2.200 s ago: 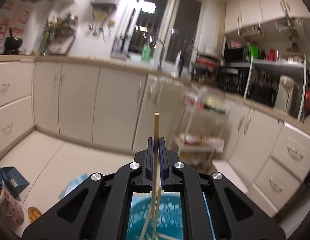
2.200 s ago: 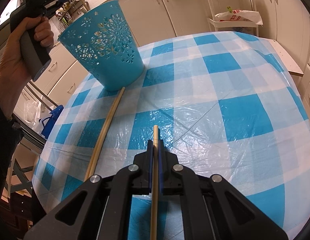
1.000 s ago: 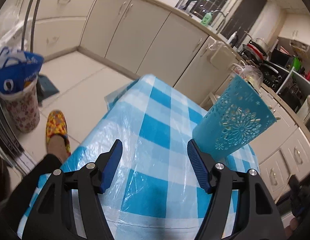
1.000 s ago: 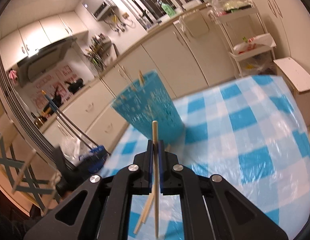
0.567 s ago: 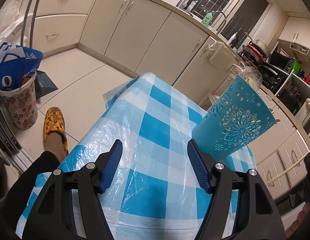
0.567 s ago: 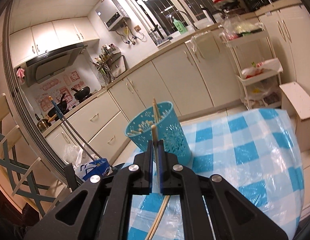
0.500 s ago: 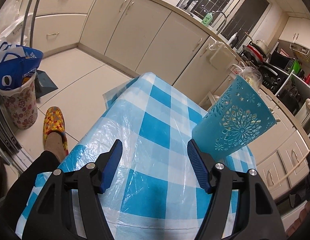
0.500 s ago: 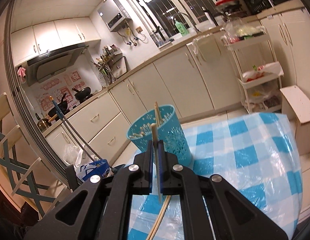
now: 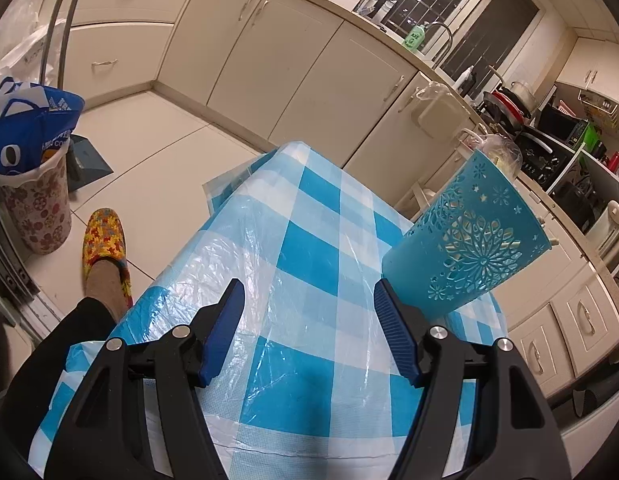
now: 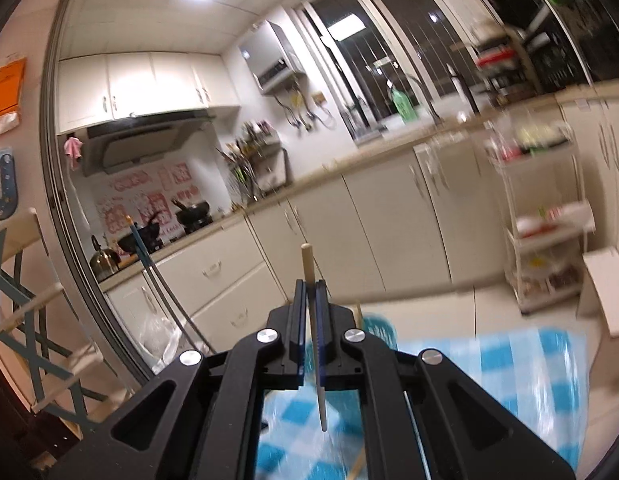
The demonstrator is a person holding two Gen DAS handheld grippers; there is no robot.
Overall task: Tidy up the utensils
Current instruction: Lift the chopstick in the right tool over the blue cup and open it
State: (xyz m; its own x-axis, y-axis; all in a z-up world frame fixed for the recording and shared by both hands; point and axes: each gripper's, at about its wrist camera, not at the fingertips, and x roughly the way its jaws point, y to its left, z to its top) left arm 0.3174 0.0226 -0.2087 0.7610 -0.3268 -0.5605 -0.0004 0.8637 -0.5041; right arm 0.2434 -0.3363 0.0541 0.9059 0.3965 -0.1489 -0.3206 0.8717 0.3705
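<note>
A turquoise cut-out utensil holder (image 9: 469, 240) stands on the blue-and-white checked table (image 9: 309, 248), just right of my left gripper (image 9: 309, 300), which is open and empty above the table. My right gripper (image 10: 309, 286) is shut on a wooden chopstick (image 10: 307, 260), held raised and pointing up. Only the holder's rim (image 10: 379, 326) shows in the right wrist view, just behind the gripper. Another chopstick (image 10: 357, 466) lies on the table below.
Kitchen cabinets and a counter with a sink run behind the table. A flowered bin with a blue bag (image 9: 29, 184) and a person's slippered foot (image 9: 103, 248) are on the floor at left. A white trolley (image 10: 545, 216) stands at right.
My right gripper has lifted and tilted up with the chopstick, so the holder has dropped almost out of its view. The left gripper, which let go of its chopstick earlier, stays open and still.
</note>
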